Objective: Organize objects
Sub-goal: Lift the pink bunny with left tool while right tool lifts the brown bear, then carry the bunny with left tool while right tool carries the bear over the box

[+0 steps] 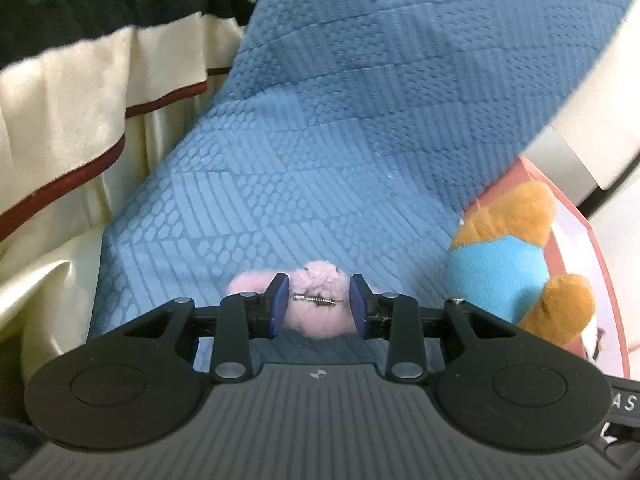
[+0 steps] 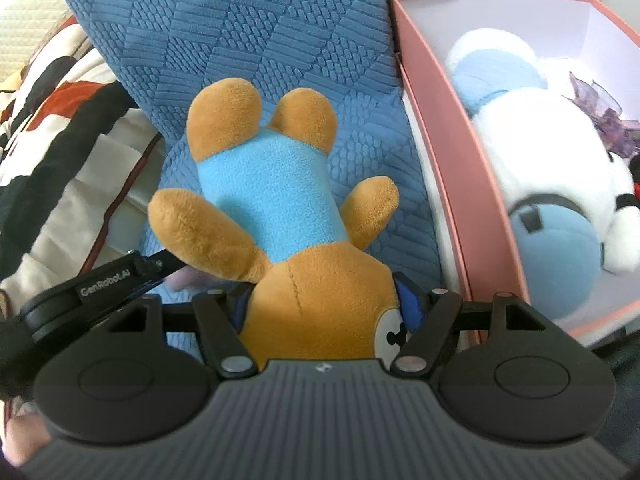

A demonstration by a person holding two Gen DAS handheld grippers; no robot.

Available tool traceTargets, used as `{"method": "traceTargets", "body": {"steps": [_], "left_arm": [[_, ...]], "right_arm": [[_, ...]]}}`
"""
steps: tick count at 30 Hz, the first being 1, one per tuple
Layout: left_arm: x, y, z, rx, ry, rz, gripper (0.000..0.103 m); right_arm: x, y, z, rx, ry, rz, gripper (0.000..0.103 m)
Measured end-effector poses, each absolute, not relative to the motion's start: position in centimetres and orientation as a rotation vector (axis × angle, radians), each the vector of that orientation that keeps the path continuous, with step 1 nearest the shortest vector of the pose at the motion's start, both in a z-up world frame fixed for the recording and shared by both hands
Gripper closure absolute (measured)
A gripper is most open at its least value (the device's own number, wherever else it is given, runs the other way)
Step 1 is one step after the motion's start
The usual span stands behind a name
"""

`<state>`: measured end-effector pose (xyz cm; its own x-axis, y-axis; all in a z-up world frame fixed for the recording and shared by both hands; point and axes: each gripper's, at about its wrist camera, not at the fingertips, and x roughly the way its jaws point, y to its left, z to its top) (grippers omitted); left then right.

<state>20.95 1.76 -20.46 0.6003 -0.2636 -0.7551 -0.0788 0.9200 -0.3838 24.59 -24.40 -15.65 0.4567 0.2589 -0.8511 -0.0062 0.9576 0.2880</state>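
My left gripper point(image 1: 319, 303) is shut on a small pink fluffy plush point(image 1: 316, 312), held just above the blue textured cushion point(image 1: 320, 120). My right gripper point(image 2: 326, 308) is shut on the head of a brown bear plush in a light blue shirt point(image 2: 276, 200), which hangs upside down with legs pointing away, over the cushion point(image 2: 240, 32). The bear also shows at the right of the left wrist view point(image 1: 512, 264). The left gripper's arm point(image 2: 104, 280) shows at the left of the right wrist view, with a bit of the pink plush point(image 2: 188, 280) beside it.
A pink cardboard box point(image 2: 440, 120) stands right of the cushion, holding a white and blue plush point(image 2: 540, 152) and something purple point(image 2: 608, 116). Its edge shows in the left wrist view point(image 1: 600, 264). A cream, black and red blanket point(image 1: 80, 80) lies left of the cushion.
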Motion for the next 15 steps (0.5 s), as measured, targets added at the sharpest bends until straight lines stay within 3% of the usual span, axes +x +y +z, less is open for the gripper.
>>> {"method": "traceTargets", "body": {"steps": [10, 15], "left_arm": [[18.1, 0.4, -15.7, -0.399, 0.907, -0.122, 0.064], [18.4, 0.6, -15.7, -0.420, 0.935, -0.132, 0.061]], "right_arm": [[23.2, -26.2, -11.6, 0.291, 1.041, 0.180, 0.031], [23.1, -26.5, -10.9, 0.292, 1.041, 0.182, 0.031]]}}
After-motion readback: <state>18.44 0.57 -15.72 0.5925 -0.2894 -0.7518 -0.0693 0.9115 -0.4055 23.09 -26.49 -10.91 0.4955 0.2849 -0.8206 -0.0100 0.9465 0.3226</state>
